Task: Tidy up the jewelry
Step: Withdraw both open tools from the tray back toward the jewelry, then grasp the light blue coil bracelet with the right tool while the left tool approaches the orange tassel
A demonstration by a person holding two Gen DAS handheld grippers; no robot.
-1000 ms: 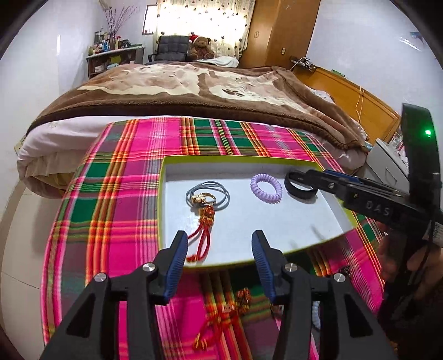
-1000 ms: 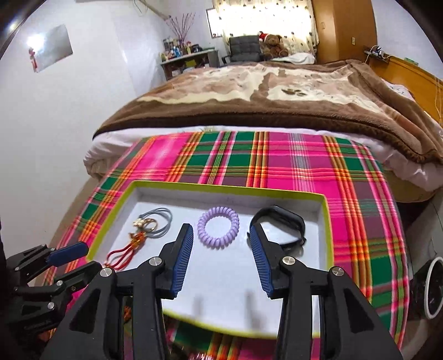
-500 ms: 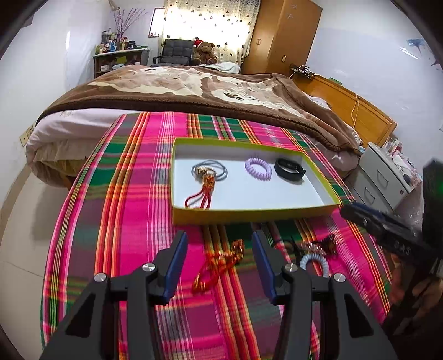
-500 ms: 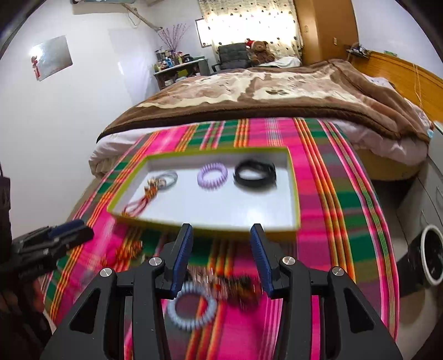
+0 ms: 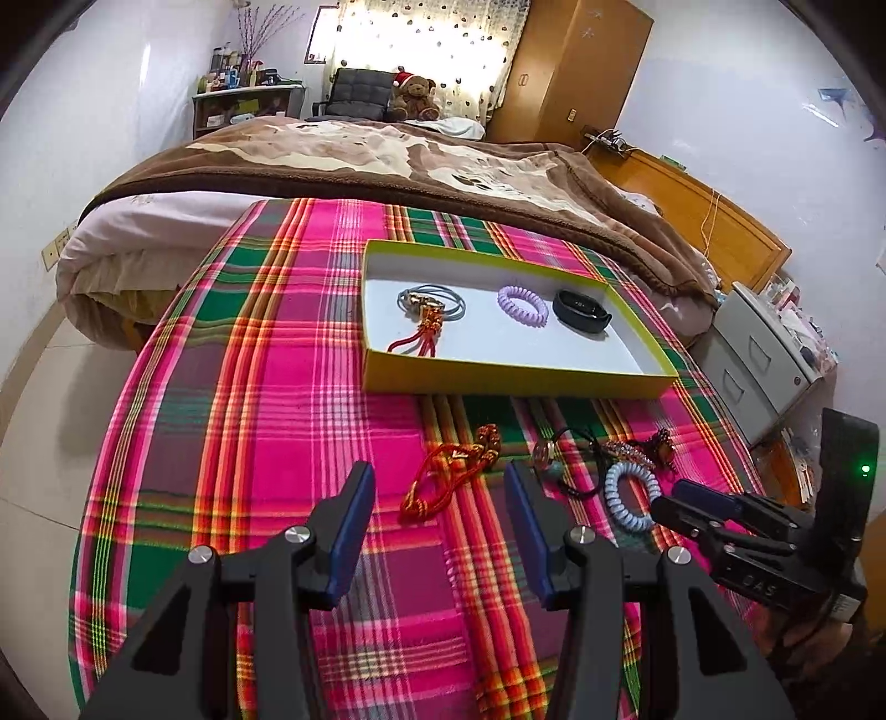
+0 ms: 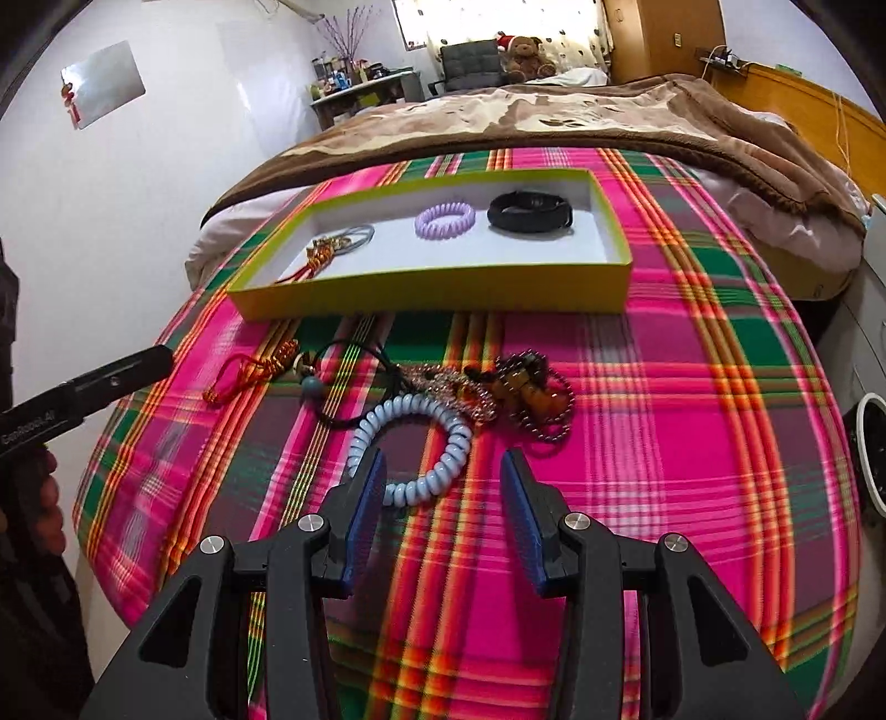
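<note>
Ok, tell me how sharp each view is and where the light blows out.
Left wrist view: mostly sharp; the tray and purple coil hair tie read crisply, the curtained window is overexposed, and edges bow from fisheye. Right wrist view: motion blur smears the plaid cloth and the beaded chain pile; the window glares there too.

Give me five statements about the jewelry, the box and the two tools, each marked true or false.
1. The purple coil tie lies inside the green box. True.
2. The light blue coil tie lies in the box too. False: it lies on the plaid cloth, outside.
3. The right tool grips the blue tie. False: open, empty.
4. The left tool is open. True.
5. The black band lies on the cloth. False: in the box.
</note>
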